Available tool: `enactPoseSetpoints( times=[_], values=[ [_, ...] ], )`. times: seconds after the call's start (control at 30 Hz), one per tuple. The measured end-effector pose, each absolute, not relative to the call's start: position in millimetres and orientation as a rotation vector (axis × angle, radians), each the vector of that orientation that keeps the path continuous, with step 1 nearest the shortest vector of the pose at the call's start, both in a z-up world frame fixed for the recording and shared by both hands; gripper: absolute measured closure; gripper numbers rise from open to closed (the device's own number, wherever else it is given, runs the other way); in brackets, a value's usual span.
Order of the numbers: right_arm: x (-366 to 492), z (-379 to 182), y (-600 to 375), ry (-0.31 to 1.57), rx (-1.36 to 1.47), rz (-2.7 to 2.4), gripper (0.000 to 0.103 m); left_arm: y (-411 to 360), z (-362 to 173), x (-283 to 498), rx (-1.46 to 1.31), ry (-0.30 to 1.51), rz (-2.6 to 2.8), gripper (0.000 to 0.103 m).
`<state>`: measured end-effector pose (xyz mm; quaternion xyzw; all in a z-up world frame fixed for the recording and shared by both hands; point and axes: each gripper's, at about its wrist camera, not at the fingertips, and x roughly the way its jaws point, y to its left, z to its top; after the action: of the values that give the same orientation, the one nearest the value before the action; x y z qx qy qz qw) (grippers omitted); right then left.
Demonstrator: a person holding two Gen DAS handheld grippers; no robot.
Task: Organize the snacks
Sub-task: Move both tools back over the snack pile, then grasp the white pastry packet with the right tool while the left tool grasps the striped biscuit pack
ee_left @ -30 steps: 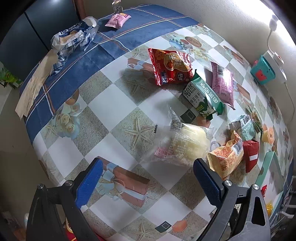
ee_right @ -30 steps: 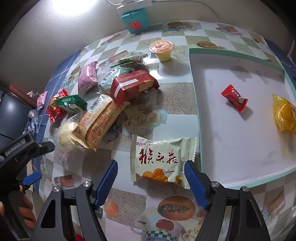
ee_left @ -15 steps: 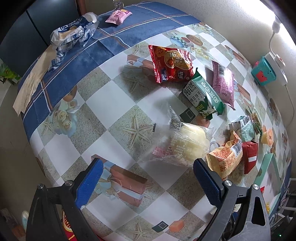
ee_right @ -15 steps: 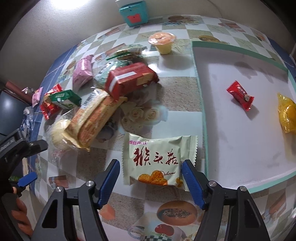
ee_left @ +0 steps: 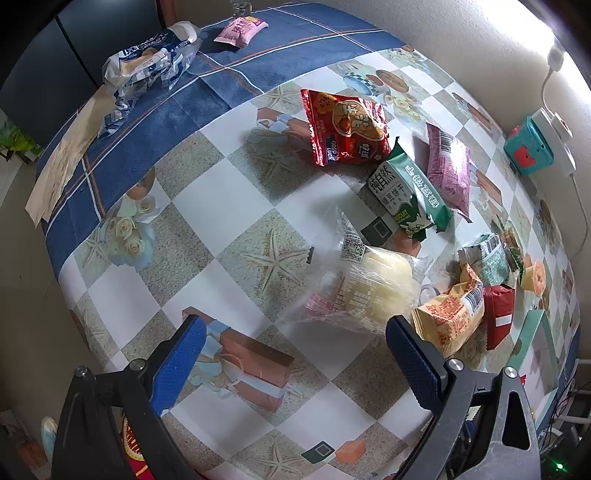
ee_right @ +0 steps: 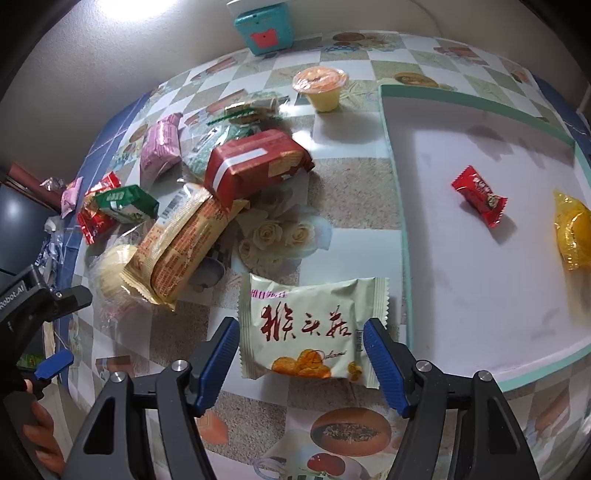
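Right gripper (ee_right: 301,356): pointed steeply down over the desk (ee_right: 354,192), its blue fingers (ee_right: 218,360) had just been closing around the pale green biscuit packet (ee_right: 312,328) — the packet lay between them, the pads at or just beside its crimped side edges; whether they pressed on it could not be told.
Pale green biscuit packet: flat on the desk, just left of the teal-rimmed tray (ee_right: 404,236), red characters on its face.
Tray: white floor, holding a small red candy packet (ee_right: 480,195) and a yellow packet (ee_right: 574,236) at the right edge, the two apart.
Snack pile: left of the tray — a red-wrapped biscuit pack (ee_right: 255,166) leaned on an orange-tan cracker pack (ee_right: 181,243), with a pink packet (ee_right: 160,146) and a green-and-white biscuit pack (ee_right: 125,205) farther left.
Jelly cup (ee_right: 321,88): upright, apart from the pile, near the teal box (ee_right: 264,26) at the wall.
Left gripper (ee_left: 291,354): fingers wide apart with nothing between them, hovering over bare checked desk cloth.
Clear bag of pale yellow snacks (ee_left: 364,291): on the desk just ahead of the left gripper's right finger (ee_left: 415,363).
Far end: a red chip bag (ee_left: 345,127), a crumpled blue-and-white bag (ee_left: 147,62) and a small pink packet (ee_left: 242,29) lay well apart.
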<state>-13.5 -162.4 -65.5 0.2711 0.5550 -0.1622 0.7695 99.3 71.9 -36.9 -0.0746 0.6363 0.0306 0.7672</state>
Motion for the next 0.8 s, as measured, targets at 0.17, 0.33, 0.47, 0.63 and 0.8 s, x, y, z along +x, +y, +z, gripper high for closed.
enactPoseSetpoints(
  times=[0.17,0.33,0.47,0.63,0.8],
  values=[
    [-4.3,-68.8,-149.3,1.212,0.546,-0.318,0.03,71.1,-36.9,99.2,-0.162,1.384,0.064,0.005],
    [2.7,-71.6,-140.0,1.218,0.493,-0.338,0.03,71.9,-38.0,99.8,-0.162,1.385,0.065,0.005],
    [4.3,-71.6,-132.2,1.219,0.461,-0.361,0.035,71.5,-38.5,100.3,-0.161,1.387,0.063,0.005],
    [3.3,-67.4,-131.8,1.208,0.436,-0.367,0.043,69.7,-38.9,101.2,-0.167,1.386,0.047,0.005],
    [1.9,-65.5,-134.2,1.197,0.444,-0.373,0.044,58.3,-36.4,103.0,-0.15,1.373,-0.011,0.005]
  ],
)
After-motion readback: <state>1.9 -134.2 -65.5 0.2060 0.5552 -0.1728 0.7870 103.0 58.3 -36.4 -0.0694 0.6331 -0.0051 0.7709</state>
